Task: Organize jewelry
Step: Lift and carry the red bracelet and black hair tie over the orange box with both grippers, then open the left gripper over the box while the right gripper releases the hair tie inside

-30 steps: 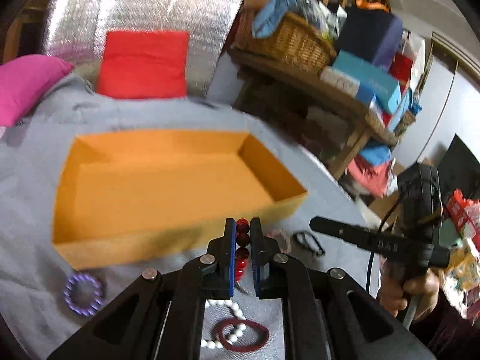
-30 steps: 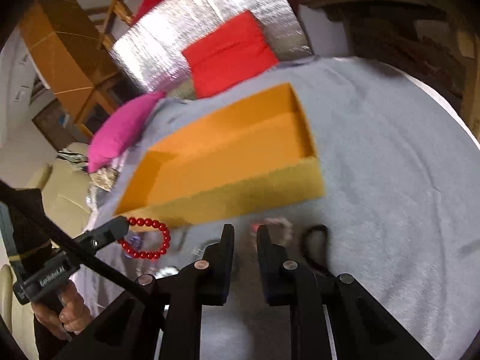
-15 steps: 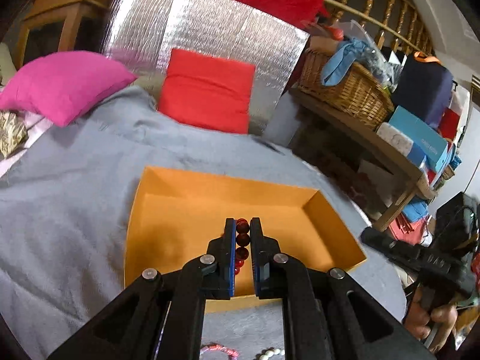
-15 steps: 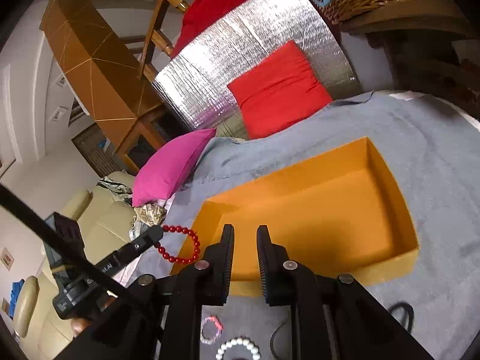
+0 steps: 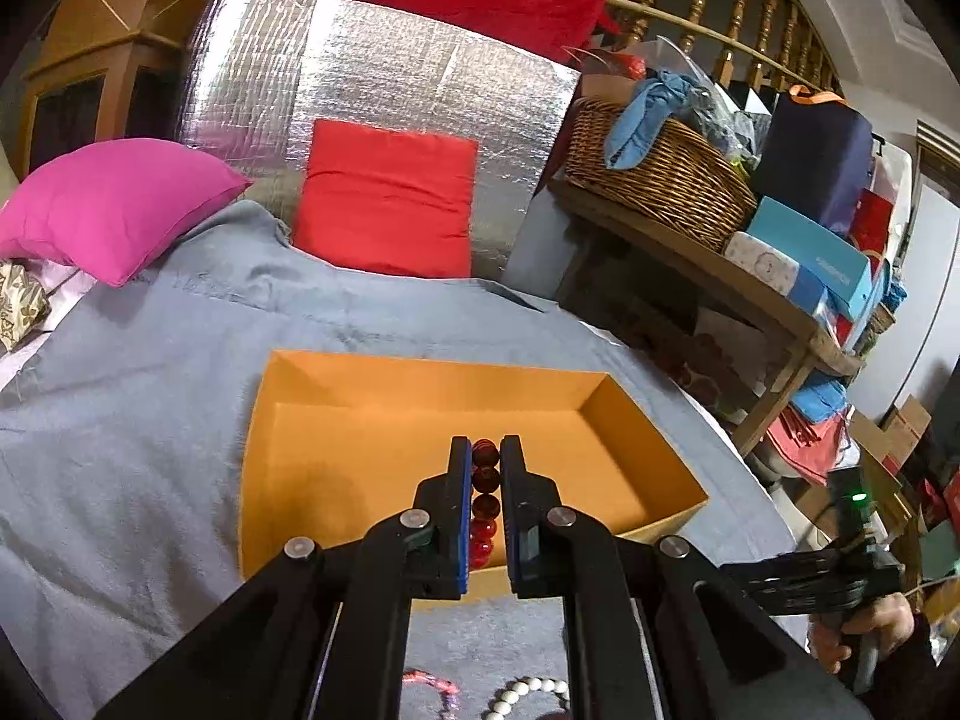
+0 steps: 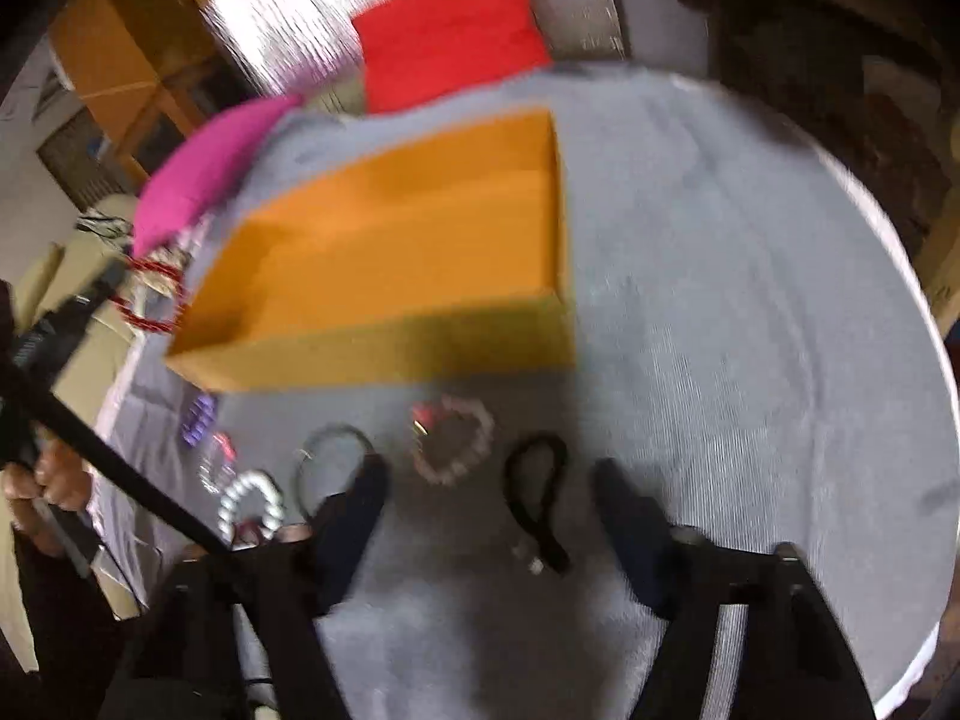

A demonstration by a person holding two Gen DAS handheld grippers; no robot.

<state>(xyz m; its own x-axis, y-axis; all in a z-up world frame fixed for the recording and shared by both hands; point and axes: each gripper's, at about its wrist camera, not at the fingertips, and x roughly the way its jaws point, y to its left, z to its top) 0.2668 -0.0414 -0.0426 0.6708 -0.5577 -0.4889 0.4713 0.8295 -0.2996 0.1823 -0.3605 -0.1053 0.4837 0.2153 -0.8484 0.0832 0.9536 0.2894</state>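
Observation:
My left gripper (image 5: 485,450) is shut on a red bead bracelet (image 5: 485,498) and holds it above the open orange box (image 5: 336,468). The box looks empty. In the right wrist view the bracelet (image 6: 150,294) hangs from the left gripper at the box's (image 6: 384,348) left end. My right gripper (image 6: 489,468) is open wide, low over the grey cloth. A black cord loop (image 6: 537,498) and a pale pink bead bracelet (image 6: 456,441) lie between its fingers. A white bead bracelet (image 6: 249,501), a thin ring (image 6: 333,459) and a purple bracelet (image 6: 198,420) lie further left.
A grey cloth (image 5: 132,420) covers the round table. A red cushion (image 5: 384,198), a pink pillow (image 5: 114,204) and a silver foil panel (image 5: 372,78) stand behind the box. A cluttered shelf with a wicker basket (image 5: 654,174) is at the right. The right wrist view is blurred.
My left gripper has stayed above the box with the red bracelet. My right gripper has opened wide and dropped toward the jewelry in front of the box.

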